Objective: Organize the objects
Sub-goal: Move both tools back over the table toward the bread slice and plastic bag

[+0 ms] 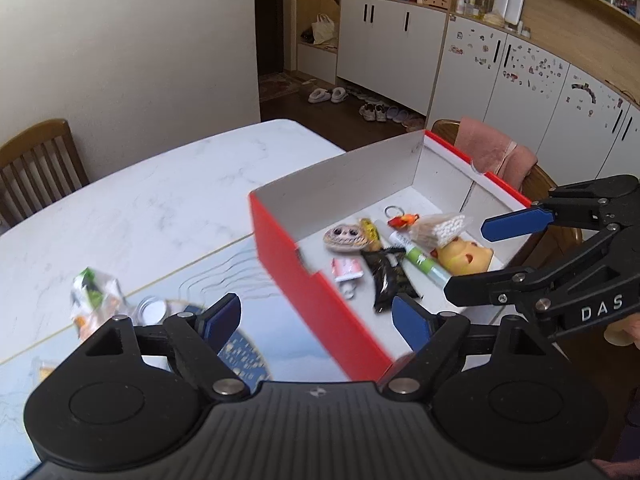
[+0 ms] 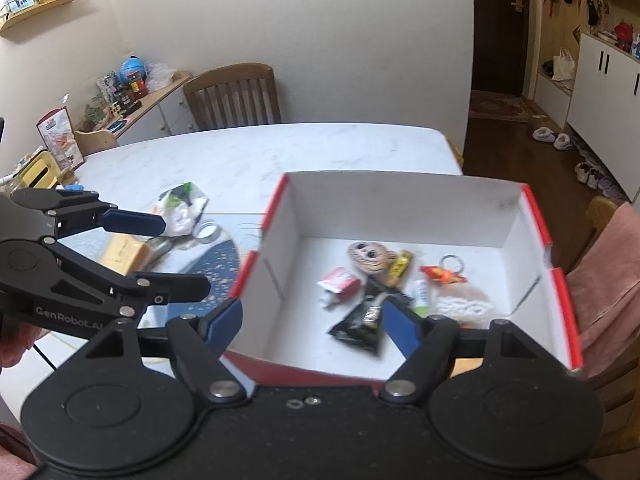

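Note:
A red box with white inside (image 1: 280, 248) (image 2: 400, 208) stands on the table and holds several small items: a black packet (image 1: 386, 280) (image 2: 360, 322), a round face toy (image 1: 345, 237) (image 2: 369, 257), a small tube (image 1: 347, 271) (image 2: 338, 284), a green-white pen (image 1: 416, 256), cotton swabs (image 1: 440, 228), a yellow toy (image 1: 466, 258) and an orange keyring (image 1: 402, 219) (image 2: 442, 273). My left gripper (image 1: 320, 322) is open and empty above the box's near left wall. My right gripper (image 2: 312, 320) is open and empty over the box's near edge. It also shows in the left wrist view (image 1: 472, 260).
Left of the box, on a blue mat (image 2: 216, 264), lie a plastic bag of items (image 1: 94, 292) (image 2: 182, 204), a round tin lid (image 1: 152, 309) (image 2: 206, 232) and a yellow block (image 2: 122, 254). Wooden chairs (image 1: 40, 168) (image 2: 234, 94) stand around the white table (image 1: 160, 184).

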Available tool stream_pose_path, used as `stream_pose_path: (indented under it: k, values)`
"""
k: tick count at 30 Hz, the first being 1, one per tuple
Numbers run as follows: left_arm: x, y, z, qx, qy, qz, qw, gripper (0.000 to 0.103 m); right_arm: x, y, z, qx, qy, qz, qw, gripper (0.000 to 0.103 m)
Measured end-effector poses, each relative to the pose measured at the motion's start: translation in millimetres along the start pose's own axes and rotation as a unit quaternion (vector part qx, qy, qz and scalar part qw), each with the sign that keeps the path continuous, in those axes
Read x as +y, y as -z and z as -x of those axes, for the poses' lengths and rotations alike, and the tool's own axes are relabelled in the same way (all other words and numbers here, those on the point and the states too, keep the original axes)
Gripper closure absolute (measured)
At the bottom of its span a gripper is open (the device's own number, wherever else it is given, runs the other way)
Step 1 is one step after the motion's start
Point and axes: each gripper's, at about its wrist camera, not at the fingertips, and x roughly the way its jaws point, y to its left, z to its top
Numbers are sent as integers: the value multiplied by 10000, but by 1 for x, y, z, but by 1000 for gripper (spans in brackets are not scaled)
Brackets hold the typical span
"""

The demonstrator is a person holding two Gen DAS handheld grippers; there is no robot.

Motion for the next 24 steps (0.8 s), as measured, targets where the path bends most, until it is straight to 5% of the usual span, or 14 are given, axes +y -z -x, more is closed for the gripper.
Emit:
stream_pose_path:
  k: [18,24]
  values:
    - [95,85,24,264,744,479,9957,10,90,-2,-39,250,-128,-93,9996,23]
    - [127,115,27,282,657,538,9960,10,115,-3,-52,341,-122,-130,9993,23]
